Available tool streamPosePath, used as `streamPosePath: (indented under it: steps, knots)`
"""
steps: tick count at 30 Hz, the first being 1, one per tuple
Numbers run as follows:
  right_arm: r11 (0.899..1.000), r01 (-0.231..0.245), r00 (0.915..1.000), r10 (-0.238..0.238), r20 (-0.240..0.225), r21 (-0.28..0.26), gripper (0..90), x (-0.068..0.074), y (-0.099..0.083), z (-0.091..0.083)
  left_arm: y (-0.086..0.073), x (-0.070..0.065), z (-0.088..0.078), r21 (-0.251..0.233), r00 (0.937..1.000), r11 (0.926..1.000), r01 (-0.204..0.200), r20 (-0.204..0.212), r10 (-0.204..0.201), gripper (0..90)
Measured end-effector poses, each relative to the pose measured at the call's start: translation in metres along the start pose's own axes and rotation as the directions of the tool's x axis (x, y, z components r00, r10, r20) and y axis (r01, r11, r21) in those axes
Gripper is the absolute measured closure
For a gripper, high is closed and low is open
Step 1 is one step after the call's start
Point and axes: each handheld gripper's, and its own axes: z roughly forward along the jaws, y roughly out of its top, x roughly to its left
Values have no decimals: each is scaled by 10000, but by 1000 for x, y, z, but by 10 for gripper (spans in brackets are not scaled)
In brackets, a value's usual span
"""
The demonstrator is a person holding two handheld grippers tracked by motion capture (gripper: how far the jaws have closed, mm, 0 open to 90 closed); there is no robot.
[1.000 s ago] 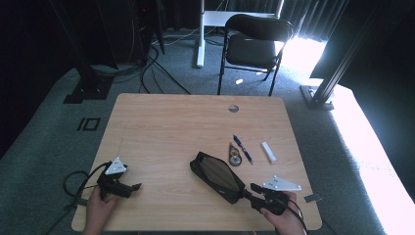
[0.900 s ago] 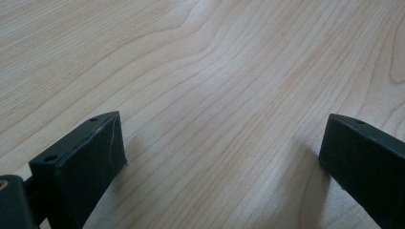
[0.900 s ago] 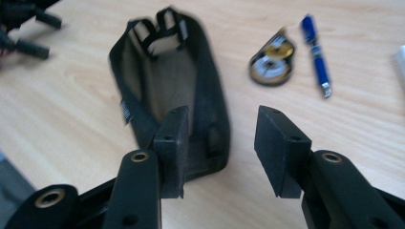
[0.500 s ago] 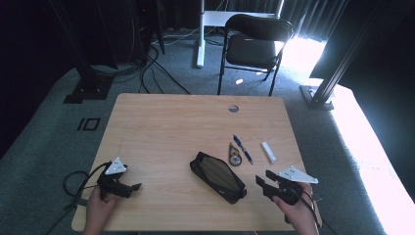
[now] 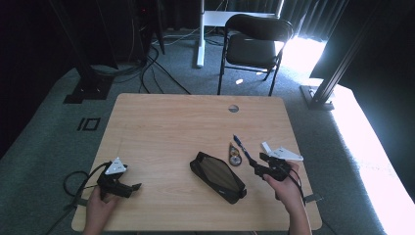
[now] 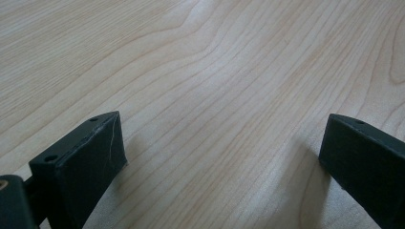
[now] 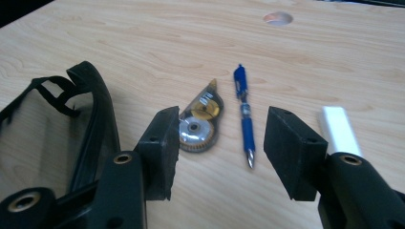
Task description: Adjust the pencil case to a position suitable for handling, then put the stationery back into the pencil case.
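A black pencil pouch [image 5: 218, 176] lies open on the wooden table [image 5: 171, 122]; its rim [image 7: 98, 109] shows at the left of the right gripper view. Just right of it lie a correction tape roller [image 5: 235, 157] [image 7: 198, 124], a blue pen [image 5: 242, 146] [image 7: 244, 117] and a white eraser [image 5: 266, 147] [image 7: 338, 128]. My right gripper [image 5: 258, 164] [image 7: 222, 138] hovers near the pen's tip. It is open, its jaws have just been opening, and the pads press on nothing. At the table's near left, my left gripper [image 5: 136, 186] [image 6: 219, 138] rests wide open over bare wood.
A round cable hole [image 5: 233, 108] [image 7: 278, 18] sits in the table's far edge. Beyond the table stand a black chair [image 5: 254, 41] and a white desk leg [image 5: 199, 34]. Cables run over the grey floor at the left.
My right gripper has left the pouch's near end and moved right and away from me to the pen, its jaws spreading. The left gripper has stayed put.
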Motion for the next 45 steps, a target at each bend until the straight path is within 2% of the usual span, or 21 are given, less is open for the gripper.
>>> streamPosePath:
  steps: [1,2,12,22,29,35,45]
  knots:
    - [10000,0,10000,0,0,0,460,0,0,0,0,0,0,1,10000,10000,1,0,-1,19]
    - [9999,36,10000,-35,-69,98,460,2,2,12,0,0,0,3,10000,10000,4,1,-4,19]
    - [9980,161,9997,-149,-198,619,453,8,8,52,0,0,0,7,10000,10000,21,-12,-21,19]
    - [9946,85,10000,-89,30,1032,446,10,13,87,0,0,0,16,10000,10000,19,-10,-19,19]
    - [9881,157,9994,-201,272,1529,421,10,9,105,0,0,0,13,10000,10000,20,-9,-20,19]
    - [9814,301,9990,-356,254,1897,411,13,5,116,0,0,0,13,10000,10000,21,-11,-21,19]
    - [9739,538,9976,-621,310,2205,412,15,1,128,0,0,0,14,10000,10000,20,-11,-20,19]
